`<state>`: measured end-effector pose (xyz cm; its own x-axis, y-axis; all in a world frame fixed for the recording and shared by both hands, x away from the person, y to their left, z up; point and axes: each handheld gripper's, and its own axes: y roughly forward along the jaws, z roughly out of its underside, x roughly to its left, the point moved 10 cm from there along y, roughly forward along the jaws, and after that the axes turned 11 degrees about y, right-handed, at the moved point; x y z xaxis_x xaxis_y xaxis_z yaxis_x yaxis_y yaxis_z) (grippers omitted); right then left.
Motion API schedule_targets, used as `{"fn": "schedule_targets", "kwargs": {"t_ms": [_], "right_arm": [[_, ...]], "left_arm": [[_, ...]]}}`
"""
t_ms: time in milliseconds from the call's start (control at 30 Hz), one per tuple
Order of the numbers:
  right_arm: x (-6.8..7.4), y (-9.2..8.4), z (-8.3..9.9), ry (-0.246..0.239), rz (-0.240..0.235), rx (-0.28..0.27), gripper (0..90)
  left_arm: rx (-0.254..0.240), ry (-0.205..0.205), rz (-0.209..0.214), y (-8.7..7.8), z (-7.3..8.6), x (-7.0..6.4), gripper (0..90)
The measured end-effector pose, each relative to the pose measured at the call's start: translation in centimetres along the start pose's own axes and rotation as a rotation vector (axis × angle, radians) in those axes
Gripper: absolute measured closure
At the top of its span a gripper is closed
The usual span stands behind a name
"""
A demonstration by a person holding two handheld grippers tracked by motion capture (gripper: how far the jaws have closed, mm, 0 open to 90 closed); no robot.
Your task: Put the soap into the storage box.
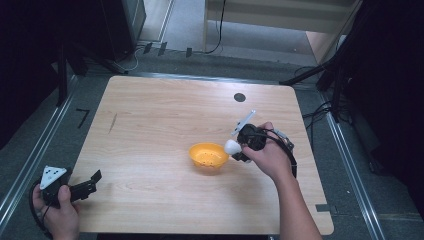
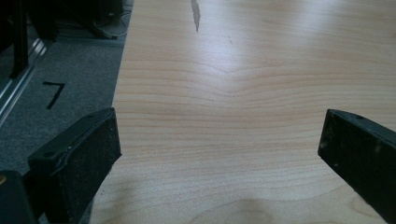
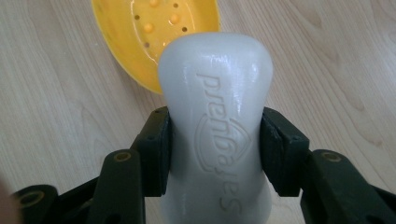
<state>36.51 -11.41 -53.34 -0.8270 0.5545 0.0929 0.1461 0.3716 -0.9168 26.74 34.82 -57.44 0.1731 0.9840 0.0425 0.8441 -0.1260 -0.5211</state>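
High view: we record a wooden table [image 1: 165,120] with a yellow soap dish [image 1: 209,156] lying a little right of its middle. The right hand [image 1: 270,157] holds the right gripper [image 1: 239,149] just beside the dish, on its right, and a white bar of soap [image 1: 232,146] sits at the gripper's tip, close to the dish's right rim. From this height we cannot say with certainty whether the bar touches the rim or hangs just clear of it. The left hand [image 1: 56,205] rests at the table's near left corner with the left gripper [image 1: 91,182] pointing across the tabletop, well apart from the dish. A small dark disc [image 1: 239,97] lies near the far edge of the table.

Left gripper view: we note the two black jaws standing wide apart, one at each lower corner of the frame, with bare wood [image 2: 243,93] between them and nothing held. Grey floor with a black mark [image 2: 53,93] lies beyond the table's edge.

Right gripper view: we find the jaws clamped on the bar of soap [image 3: 217,116], one pad pressed against each of its narrow sides at the waist. Raised lettering runs along the bar's face. The soap dish [image 3: 140,32], showing its drain holes and studs, lies on the table directly beyond the bar's far end.
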Motion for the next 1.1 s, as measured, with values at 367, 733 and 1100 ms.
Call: {"fn": "schedule_targets", "kwargs": {"t_ms": [367,733,1100], "right_arm": [[1.1,0.2,-1.2,-0.045,-0.014,0.008,50.8],[2.0,0.9,-2.4,-0.074,-0.014,0.021,50.8],[2.9,1.5,-4.0,-0.107,-0.038,0.006,50.8]], "left_arm": [[0.002,0.002,-0.003,0.0,0.0,0.0,0.0],[0.002,0.001,-0.002,0.0,0.0,0.0,0.0],[0.001,-0.003,0.0,0.0,0.0,0.0,0.0]]}}
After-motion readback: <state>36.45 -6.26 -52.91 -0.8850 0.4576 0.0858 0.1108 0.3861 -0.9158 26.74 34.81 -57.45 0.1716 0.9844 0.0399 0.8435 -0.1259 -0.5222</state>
